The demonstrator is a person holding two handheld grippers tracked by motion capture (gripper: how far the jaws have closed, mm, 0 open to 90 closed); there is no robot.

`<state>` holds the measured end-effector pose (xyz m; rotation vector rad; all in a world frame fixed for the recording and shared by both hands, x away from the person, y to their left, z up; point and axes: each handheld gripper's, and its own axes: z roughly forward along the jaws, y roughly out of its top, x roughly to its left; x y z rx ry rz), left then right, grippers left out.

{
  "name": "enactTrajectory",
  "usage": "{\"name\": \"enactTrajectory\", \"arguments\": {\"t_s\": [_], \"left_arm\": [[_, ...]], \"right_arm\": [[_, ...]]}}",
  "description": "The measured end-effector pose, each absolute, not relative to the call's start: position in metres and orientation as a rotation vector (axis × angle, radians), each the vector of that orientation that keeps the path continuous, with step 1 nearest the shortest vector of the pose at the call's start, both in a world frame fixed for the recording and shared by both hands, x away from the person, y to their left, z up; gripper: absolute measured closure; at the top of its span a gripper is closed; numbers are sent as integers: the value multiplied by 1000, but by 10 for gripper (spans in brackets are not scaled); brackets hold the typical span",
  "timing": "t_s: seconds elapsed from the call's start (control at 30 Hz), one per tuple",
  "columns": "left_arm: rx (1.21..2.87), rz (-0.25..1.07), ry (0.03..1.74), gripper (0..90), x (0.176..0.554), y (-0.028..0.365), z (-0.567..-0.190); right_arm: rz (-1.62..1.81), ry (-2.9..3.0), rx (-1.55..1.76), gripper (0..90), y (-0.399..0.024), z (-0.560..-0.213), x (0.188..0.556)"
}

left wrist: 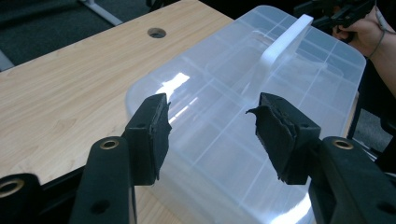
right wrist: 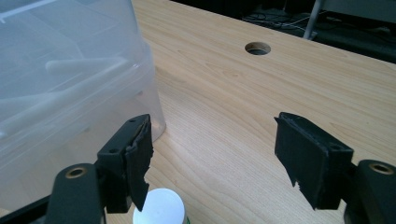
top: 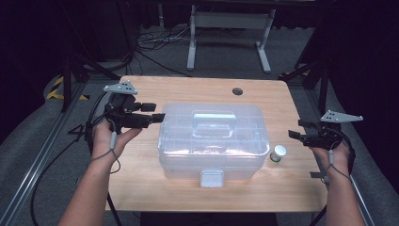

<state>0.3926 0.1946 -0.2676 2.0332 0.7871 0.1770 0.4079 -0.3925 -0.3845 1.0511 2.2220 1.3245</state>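
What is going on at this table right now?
A person holds a gripper in each hand on either side of a closed clear plastic box on the wooden table. The left gripper hovers open at the box's left end. The right gripper waits open above a small white-capped bottle. Nothing is grasped.

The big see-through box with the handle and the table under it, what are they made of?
The clear lidded box looks like glossy translucent plastic: the dividers show through it and light glints off the lid. The tabletop looks like matte pale wood, or a wood-grain laminate, with visible grain.
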Motion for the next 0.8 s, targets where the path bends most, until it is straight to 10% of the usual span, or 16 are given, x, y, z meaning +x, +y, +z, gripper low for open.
{"name": "enactTrajectory", "arguments": {"t_s": [0.8], "left_arm": [[2183,68,659,401,417,115,-268]], "right_arm": [[1327,2219,1088,275,-397,-387,400]]}}
